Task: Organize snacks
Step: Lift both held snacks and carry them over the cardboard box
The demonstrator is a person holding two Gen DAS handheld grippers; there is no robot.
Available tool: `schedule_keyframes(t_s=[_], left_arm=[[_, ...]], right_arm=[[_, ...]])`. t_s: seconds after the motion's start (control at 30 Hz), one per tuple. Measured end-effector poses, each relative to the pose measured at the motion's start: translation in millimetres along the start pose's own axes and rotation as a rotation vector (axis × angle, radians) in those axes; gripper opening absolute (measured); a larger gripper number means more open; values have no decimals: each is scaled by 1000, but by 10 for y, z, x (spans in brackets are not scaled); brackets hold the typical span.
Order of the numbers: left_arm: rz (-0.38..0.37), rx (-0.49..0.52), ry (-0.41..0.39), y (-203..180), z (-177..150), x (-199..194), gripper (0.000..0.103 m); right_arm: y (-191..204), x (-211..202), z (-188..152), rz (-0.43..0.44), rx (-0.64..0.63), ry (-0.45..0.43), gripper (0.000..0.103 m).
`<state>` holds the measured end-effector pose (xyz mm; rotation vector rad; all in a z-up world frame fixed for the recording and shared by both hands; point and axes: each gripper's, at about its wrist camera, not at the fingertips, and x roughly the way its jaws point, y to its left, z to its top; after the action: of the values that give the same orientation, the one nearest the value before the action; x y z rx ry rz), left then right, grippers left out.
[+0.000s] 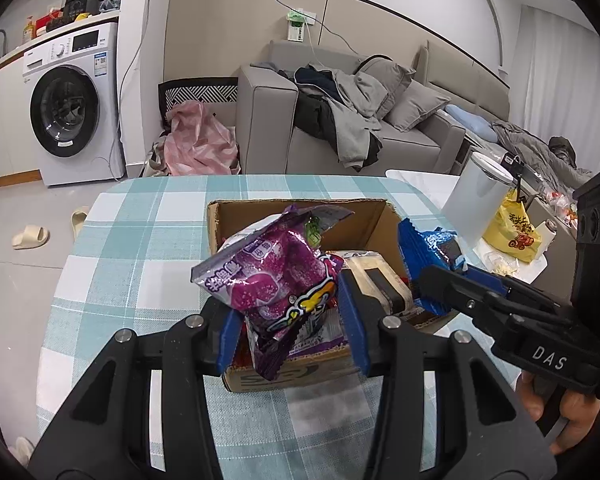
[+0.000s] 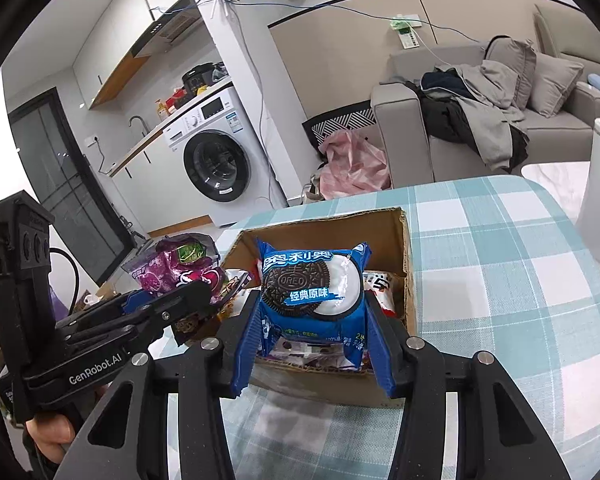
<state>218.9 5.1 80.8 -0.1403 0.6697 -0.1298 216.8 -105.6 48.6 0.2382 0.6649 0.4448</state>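
On the checked table point(image 1: 140, 240) stands a box point(image 1: 296, 208); above it, left gripper point(image 1: 292, 320) clamps a purple bag point(image 1: 276, 280), right gripper point(image 2: 312, 340) clamps an Oreo pack point(image 2: 312, 288)

I count one cardboard box point(image 2: 404, 240), one purple snack bag point(image 1: 276, 280), one blue Oreo pack point(image 2: 312, 292) (others inside are half-hidden) and one white canister point(image 1: 476, 200).

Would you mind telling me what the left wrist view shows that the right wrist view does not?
Only the left wrist view shows the yellow plastic bag behind the white canister. Only the right wrist view shows the range hood and the Oreo pack's printed front. Both show the purple snack bag in the left tongs, the cardboard box, the washing machine and the sofa.
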Motion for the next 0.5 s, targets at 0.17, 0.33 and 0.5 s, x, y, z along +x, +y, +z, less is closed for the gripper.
schedule_keyframes(t_s=[0.17,0.33,0.5], left_arm=[[7,1,11,0,13,153,42],[12,6,20,-1,33,303,42],[7,16,21,-11,45,401,42]], right_arm=[[-43,134,5,-1,8,6,49],[-83,232,0,-13,21,3,49],[-113,304,-2,-18,25,10,49]])
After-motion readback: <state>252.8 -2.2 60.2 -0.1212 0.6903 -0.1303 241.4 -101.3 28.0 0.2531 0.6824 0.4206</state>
